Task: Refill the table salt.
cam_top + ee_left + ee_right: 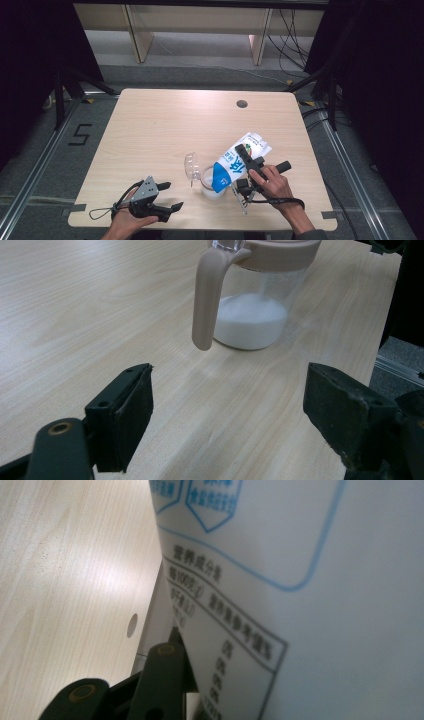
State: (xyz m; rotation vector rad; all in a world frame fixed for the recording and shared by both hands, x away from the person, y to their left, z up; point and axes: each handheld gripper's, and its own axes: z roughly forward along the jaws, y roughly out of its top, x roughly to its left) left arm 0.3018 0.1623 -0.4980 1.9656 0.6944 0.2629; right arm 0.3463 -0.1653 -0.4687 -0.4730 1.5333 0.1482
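the right gripper [248, 161] pinches a blue and white carton [239, 161], tilted with its blue end down over a clear jug [212, 183] that has white contents at its bottom; the left gripper [170, 196] rests near the table [165, 120] front edge, jaws spread wide and holding nothing; the jug's lid [192, 166] stands open.

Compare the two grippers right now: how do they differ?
The left gripper is open and holds nothing; the right gripper is shut on the milk carton. The left rests low near the table's front edge, aimed at the jug; the right tilts the carton over that jug, which holds white liquid. Both are black and hand-held.
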